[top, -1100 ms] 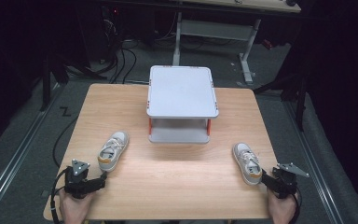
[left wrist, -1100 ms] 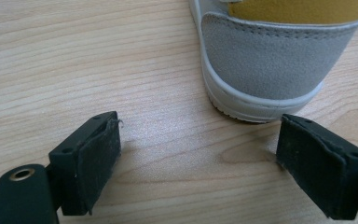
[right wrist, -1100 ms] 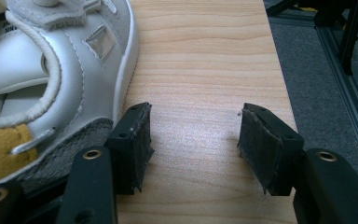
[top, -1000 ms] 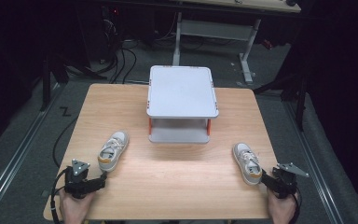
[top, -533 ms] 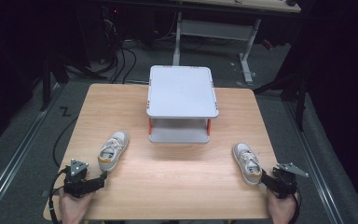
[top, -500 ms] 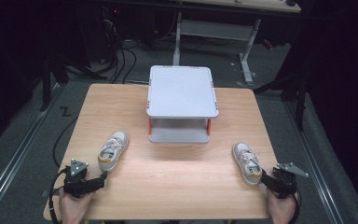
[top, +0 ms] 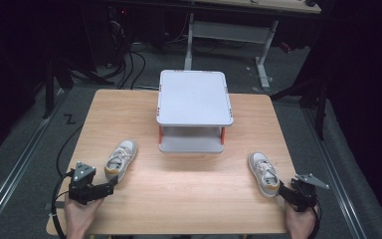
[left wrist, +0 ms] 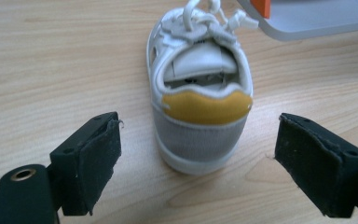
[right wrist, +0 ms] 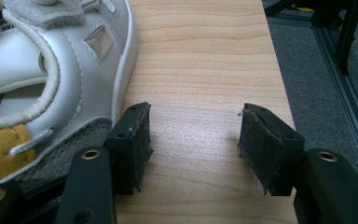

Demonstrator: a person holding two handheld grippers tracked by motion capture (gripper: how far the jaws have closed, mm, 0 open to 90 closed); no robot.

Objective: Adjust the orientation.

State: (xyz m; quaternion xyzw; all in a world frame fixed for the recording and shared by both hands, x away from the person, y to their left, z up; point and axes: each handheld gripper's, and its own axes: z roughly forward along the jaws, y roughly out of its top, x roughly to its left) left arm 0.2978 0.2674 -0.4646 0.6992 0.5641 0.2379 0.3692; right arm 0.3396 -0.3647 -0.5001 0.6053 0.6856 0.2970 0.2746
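Two white sneakers with yellow heel tabs lie on the wooden table (top: 189, 189). The left shoe (top: 121, 159) points away and slightly right. Just behind its heel (left wrist: 200, 107), my left gripper (top: 108, 186) (left wrist: 198, 140) is open wide, with one jaw on each side and neither touching. The right shoe (top: 263, 173) lies near the table's right edge. My right gripper (top: 284, 191) (right wrist: 193, 126) is open just right of that shoe's heel (right wrist: 42, 93), over bare wood. Its left finger (right wrist: 133, 144) sits close against the sole.
A white two-tier rack (top: 194, 97) with orange posts stands at the middle back of the table. The table's right edge (right wrist: 279, 93) runs close beside my right gripper, with grey floor and a metal rail beyond. Cables lie on the floor at the left.
My left gripper has shifted very slightly behind the left shoe. Both shoes and my right gripper have stayed where they were.
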